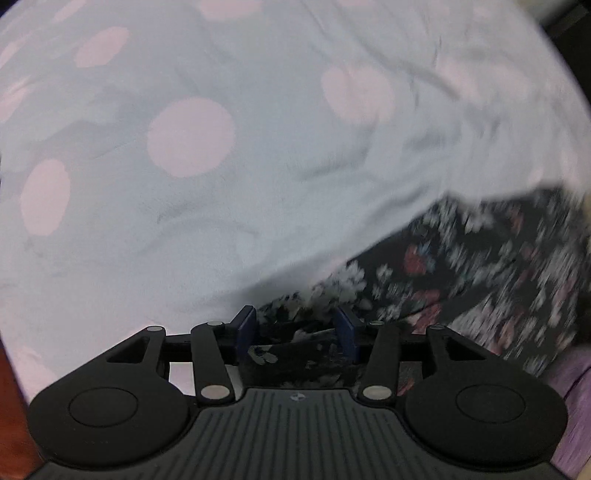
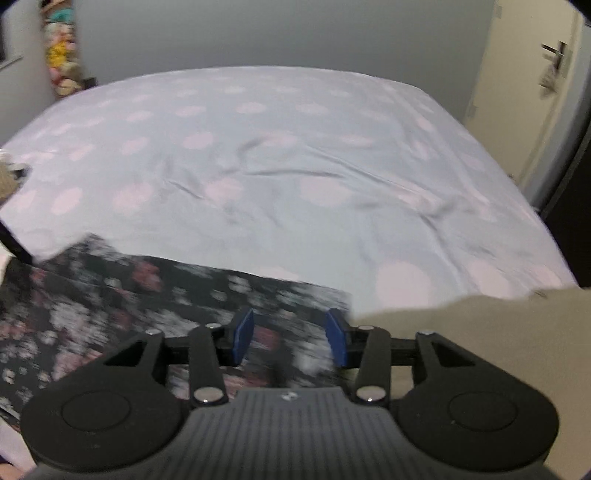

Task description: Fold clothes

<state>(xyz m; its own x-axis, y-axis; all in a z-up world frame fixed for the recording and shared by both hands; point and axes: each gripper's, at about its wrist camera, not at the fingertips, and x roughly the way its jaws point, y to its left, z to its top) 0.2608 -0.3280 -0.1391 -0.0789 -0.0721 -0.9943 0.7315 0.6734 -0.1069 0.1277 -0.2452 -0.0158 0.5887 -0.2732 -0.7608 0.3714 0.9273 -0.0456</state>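
**Both grippers open over floral garment at near edge of bed**

Left gripper point(image 1: 295, 332): blue pads apart, dark floral garment point(image 1: 461, 266) bunched between and beyond them; whether the pads touch the cloth cannot be told. Right gripper point(image 2: 290, 338): pads apart, same garment point(image 2: 110, 302) under and left of it, blurred. A beige cloth point(image 2: 480, 332) lies just right. Garment sits at the bed's near edge on a pale blue sheet with pink dots point(image 2: 295, 166). Beyond: grey wall point(image 2: 258, 33), cream door point(image 2: 532, 92) far right.
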